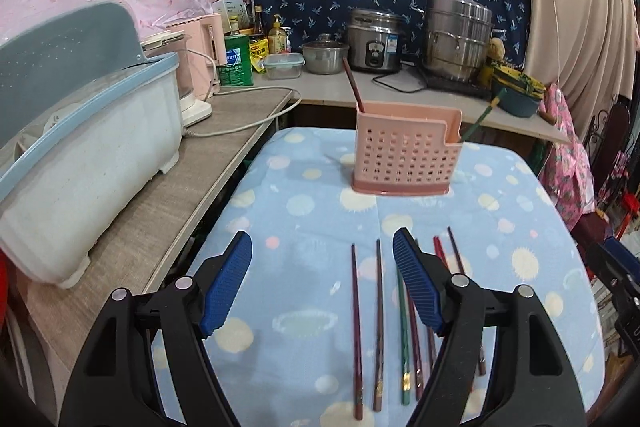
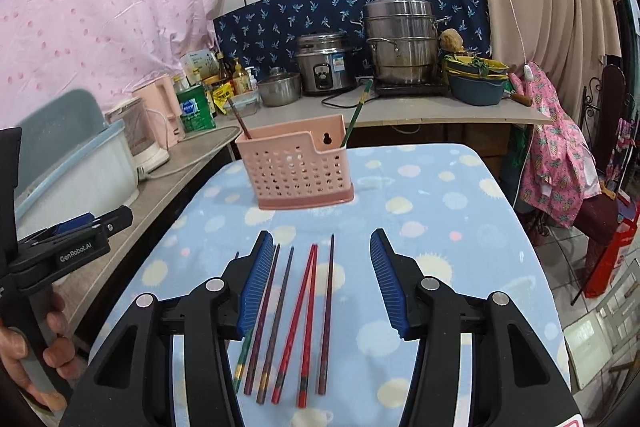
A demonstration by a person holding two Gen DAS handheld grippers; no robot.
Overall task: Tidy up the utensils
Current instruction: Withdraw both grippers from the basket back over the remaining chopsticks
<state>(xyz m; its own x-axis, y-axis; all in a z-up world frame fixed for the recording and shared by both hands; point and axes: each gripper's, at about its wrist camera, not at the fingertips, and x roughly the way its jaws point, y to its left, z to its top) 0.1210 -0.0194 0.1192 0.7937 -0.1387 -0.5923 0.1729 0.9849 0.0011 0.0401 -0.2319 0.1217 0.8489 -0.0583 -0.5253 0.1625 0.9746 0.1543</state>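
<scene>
On the desk [image 1: 520, 211], covered by a blue dotted cloth, a row of chopsticks [image 2: 304, 323] was laid side by side, their long axes running away from the cameras toward the pink perforated holder [image 1: 406, 159], which stood upright further back on the same cloth. One dark chopstick [image 1: 354, 87] and one green chopstick [image 1: 478, 123] were already seen leaning in the holder.

The left gripper [image 1: 322, 283] was held above the near end of the row with its fingers [image 1: 226, 287] spread wide and nothing between the pads; two dark sticks lay in the gap below, aligned with the line of the fingers. The right gripper [image 2: 322, 287] was held over the right part of the row, its fingers moderately apart and likewise empty; the red pair and neighbouring dark sticks were framed between them. The left gripper's side was also visible at the left edge of the right wrist view, gripped by a hand [image 2: 28, 351].

Since the sticks lay lengthwise along both grippers' approach, either could be judged well placed; whichever closes would probably need to come down onto a single stick across its width.
</scene>
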